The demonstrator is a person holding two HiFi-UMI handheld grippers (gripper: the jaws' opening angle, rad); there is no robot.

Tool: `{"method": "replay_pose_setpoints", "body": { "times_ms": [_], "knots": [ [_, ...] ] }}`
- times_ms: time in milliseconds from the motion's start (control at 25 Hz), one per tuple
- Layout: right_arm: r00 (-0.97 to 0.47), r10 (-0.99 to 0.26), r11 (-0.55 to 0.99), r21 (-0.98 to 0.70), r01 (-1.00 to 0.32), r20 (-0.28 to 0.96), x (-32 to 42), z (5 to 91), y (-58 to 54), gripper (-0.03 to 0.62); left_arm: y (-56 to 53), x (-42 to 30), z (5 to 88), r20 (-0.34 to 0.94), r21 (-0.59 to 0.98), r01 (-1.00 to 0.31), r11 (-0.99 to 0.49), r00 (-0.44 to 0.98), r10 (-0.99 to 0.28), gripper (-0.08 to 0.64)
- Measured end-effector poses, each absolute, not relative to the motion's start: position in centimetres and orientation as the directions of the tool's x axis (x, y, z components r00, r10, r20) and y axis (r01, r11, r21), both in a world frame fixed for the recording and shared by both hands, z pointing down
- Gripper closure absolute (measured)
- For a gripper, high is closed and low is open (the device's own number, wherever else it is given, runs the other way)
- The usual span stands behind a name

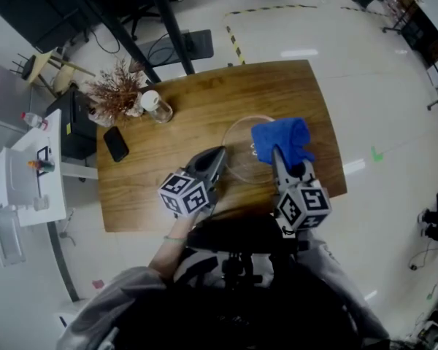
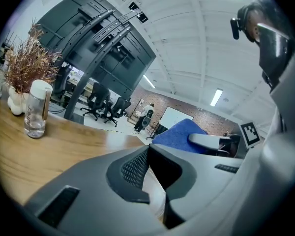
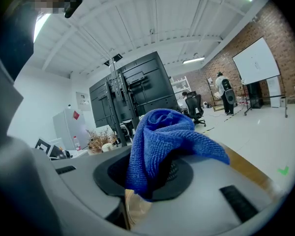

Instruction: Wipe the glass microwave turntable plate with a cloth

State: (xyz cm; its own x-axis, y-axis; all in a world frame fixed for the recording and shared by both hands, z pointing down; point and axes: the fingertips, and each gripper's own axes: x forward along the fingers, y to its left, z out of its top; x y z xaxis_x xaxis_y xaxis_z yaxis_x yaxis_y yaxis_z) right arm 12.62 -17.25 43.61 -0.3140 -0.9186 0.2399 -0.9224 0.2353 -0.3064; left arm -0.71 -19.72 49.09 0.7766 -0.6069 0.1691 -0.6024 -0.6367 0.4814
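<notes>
The clear glass turntable plate point(image 1: 241, 143) is over the middle of the wooden table point(image 1: 204, 100); whether it rests flat or is lifted cannot be told. My left gripper point(image 1: 219, 154) is shut on the plate's near left rim, and a pale strip of glass point(image 2: 155, 193) shows between its jaws. The right gripper point(image 1: 278, 154) is shut on a bunched blue cloth point(image 1: 281, 138) over the plate's right side. In the right gripper view the cloth point(image 3: 160, 136) bulges up out of that gripper point(image 3: 150, 178). The left gripper view also shows the cloth point(image 2: 179, 134) at its right.
A black phone point(image 1: 116, 143), a clear jar with a white lid point(image 1: 155, 106) and a vase of dried twigs point(image 1: 117, 88) stand on the table's far left. A white cabinet point(image 1: 25, 173) is on the floor to the left. The table's near edge point(image 1: 226, 214) is just under the grippers.
</notes>
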Motion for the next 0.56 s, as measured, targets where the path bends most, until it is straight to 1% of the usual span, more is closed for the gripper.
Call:
{"method": "replay_pose_setpoints", "body": {
  "times_ms": [560],
  "knots": [
    [-0.348,-0.903,0.272,-0.294,-0.916,0.25,11.9,43.67,-17.82,0.515,-19.95,-1.32,49.44,0.191,0.471,-0.632,-0.615,0.754,-0.629,0.56]
  ]
}}
